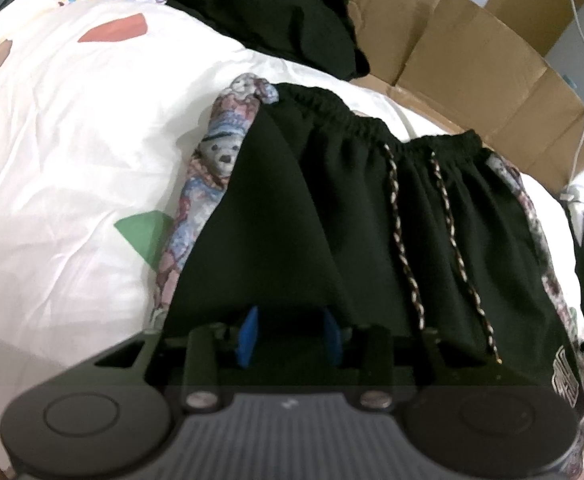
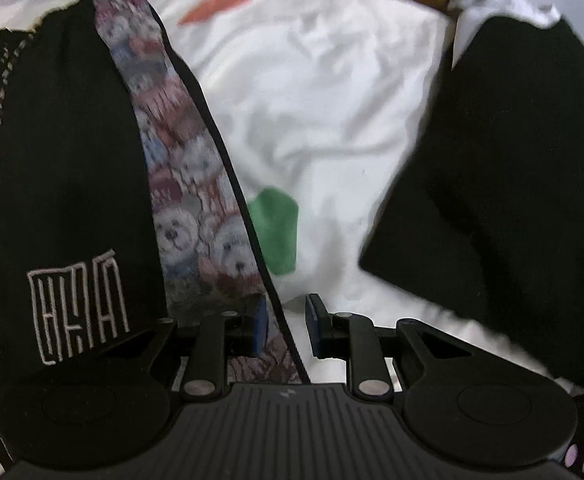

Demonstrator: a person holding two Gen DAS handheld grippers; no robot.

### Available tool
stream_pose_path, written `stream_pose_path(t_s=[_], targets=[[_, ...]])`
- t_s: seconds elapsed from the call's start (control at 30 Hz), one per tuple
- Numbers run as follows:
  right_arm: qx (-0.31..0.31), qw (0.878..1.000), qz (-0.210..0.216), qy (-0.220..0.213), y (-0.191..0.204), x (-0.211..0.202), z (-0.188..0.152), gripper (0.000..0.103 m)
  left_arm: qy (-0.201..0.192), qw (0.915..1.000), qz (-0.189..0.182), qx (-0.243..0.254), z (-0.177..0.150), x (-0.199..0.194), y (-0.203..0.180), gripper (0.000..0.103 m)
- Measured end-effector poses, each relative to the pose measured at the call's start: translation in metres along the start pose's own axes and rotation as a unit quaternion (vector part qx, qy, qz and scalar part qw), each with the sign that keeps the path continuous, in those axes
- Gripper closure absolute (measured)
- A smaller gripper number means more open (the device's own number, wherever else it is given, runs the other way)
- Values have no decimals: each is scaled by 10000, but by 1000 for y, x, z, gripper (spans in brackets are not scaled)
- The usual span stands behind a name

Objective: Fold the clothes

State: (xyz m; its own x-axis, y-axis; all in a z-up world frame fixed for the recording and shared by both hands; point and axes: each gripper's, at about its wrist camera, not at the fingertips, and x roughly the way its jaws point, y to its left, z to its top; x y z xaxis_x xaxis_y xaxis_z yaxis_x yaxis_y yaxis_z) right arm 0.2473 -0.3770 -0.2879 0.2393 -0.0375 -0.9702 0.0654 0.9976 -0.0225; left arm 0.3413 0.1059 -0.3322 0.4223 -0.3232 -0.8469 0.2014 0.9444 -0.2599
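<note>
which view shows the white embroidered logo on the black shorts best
The right wrist view: the white embroidered logo sits large, sharp and unobstructed on the black shorts, left of the bear-print side stripe. In the left wrist view the logo is small, at the far right edge and partly cut off behind the gripper body.

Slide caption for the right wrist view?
Open right tongs straddle the shorts' bear-print side stripe on a white bedsheet.

Open right claw [image 2: 288, 328] astride shorts [image 2: 64, 140] edge

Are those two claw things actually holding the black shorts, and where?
Nothing held. Both the left gripper and right gripper are open over the black shorts.
</note>
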Motion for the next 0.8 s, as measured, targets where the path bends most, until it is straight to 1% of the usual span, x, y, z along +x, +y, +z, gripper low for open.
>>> stream_pose_path(t_s=[0.17,0.37,0.5,0.63,0.8], targets=[[-2,9990,207,-393,17,-16,11,77,-21,10000,33,-87,1,-1,7,64],[-175,9951,578,-784,53,-29,29,77,-178,9996,134,-161,8,-8,20,64],[-236,9927,780,-894,72,-35,34,77,-306,9988,222,-324,13,-15,37,64],[-303,9911,921,-910,89,-36,37,77,-214,9985,257,-434,8,-17,48,63],[-358,9910,981,-839,103,-30,39,76,-100,9979,299,-572,1,-20,62,63]])
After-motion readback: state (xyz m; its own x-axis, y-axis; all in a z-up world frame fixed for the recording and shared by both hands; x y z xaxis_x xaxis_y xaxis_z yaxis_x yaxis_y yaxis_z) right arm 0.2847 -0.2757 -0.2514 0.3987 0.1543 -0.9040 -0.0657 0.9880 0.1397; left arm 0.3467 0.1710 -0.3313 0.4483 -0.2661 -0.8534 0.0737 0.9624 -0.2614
